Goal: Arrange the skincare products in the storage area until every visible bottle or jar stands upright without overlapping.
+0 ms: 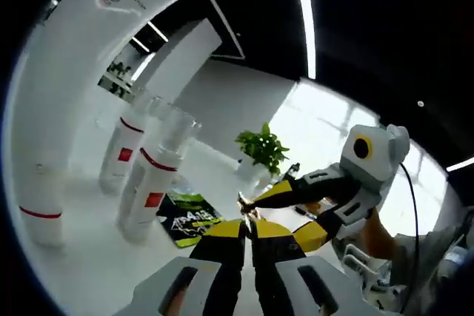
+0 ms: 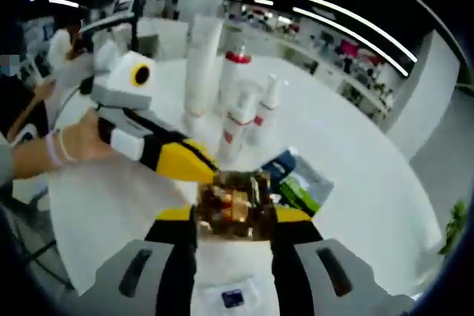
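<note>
Right now the right gripper [image 2: 235,216] is squeezing a small shiny brown-and-gold thing [image 2: 235,209] between its two jaws. It is being held up over the near side of the round white table [image 2: 355,168]. The thing is looking blurry, so I cannot tell which way it is pointing or where its top is.

The left gripper [image 1: 248,223] is keeping its jaws pressed close together. In the right gripper view its yellow tip is touching the top left of the shiny thing, but I cannot tell if it is pinching it. A person's hand [image 2: 78,144] is holding that gripper.

Farther back on the table, four white skincare things are standing up straight in a little group, with their long sides going up from the table and their tops pointing up. They are a tall white tube [image 2: 201,57], a red-topped bottle [image 2: 234,83], a pump bottle [image 2: 237,127] and a small bottle [image 2: 264,112]. They are standing near each other, and none is lying down.

Some flat blue and green packets [image 2: 296,183] are lying on the table just past the shiny thing. A green plant [image 1: 263,149] is sitting far back in the left gripper view.
</note>
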The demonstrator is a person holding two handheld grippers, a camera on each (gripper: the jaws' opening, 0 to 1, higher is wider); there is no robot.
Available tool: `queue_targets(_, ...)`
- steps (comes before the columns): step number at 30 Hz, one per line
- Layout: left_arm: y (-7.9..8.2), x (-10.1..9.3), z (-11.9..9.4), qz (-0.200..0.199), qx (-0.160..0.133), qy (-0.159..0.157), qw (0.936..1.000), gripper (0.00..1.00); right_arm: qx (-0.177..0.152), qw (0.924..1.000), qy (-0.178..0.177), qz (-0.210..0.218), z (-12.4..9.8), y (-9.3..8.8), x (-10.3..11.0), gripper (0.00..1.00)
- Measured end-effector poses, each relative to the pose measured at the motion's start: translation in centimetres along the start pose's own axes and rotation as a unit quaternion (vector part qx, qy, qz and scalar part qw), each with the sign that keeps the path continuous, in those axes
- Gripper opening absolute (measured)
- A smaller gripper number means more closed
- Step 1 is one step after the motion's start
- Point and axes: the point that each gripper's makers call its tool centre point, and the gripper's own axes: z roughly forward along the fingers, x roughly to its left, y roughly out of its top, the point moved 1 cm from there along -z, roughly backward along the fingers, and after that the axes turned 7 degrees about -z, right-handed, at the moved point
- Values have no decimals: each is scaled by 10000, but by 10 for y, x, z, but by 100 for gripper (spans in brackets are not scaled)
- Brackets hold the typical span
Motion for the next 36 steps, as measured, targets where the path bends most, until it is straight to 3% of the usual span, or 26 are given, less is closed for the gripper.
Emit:
queue_targets(3,3,-3,-1,138,-38,-16,9999,1,-88,9997,-92,-215,-2,1,-1,38)
queue_targets(9,9,-1,-4,94,-140,-42,9998,0,-306,9995,2,-32,-16,3,-13,41)
queue_targets(12,10,-7,-4,-10,-95,-270,9996,1,-465,9985,294,32,-26,7,-13,38)
queue_targets(13,7,-13,-4,-25,-24,-394,9992,1,-562,9958,699,-192,-33,8,-4,35)
queue_targets(15,3,-22,-5,-7,150,-650,9978,1,-671,9931,954,141,-43,11,-4,34)
queue_targets(16,1,-30,-5,29,262,-860,9959,1,-876,9883,1249,96,-49,15,1,32)
queue_targets(17,0,-34,-4,47,310,-1007,9944,0,-1131,9812,1483,502,-57,22,1,32)
queue_targets(19,-3,-43,-5,43,465,-1308,9903,0,-1227,9740,1739,778,-67,21,-2,33)
queue_targets(21,-7,-49,-5,-61,617,-1487,9869,0,-1153,9772,1631,725,-68,13,-9,34)
queue_targets(23,-12,-55,-4,-41,729,-1622,9841,0,-1027,9784,1716,528,-67,4,-3,23)
queue_targets(24,-14,-57,-4,-9,755,-1645,9835,0,-689,9796,1813,526,-65,-8,3,20)
queue_targets(25,-17,-60,-3,34,799,-1682,9825,0,-573,9791,1899,456,-63,-13,9,17)
queue_targets(26,-19,-62,-3,65,844,-1710,9816,0,-516,9781,1975,404,-62,-17,14,15)
queue_targets(28,-24,-64,-3,176,935,-1736,9802,1,-447,9762,2051,542,-60,-21,24,1)
queue_targets(29,-26,-61,-2,413,913,-1608,9819,1,-505,9755,2073,528,-60,-20,26,0)
queue_targets(32,-20,-58,-2,465,622,-1492,9857,3,-637,9749,2011,715,-59,-19,24,0)
queue_targets(34,-10,-56,-2,463,361,-1511,9868,4,-1002,9672,2073,1069,-62,-11,23,0)
queue_targets(36,-10,-56,-4,462,366,-1529,9865,6,-1358,9575,2029,1533,-65,-2,13,0)
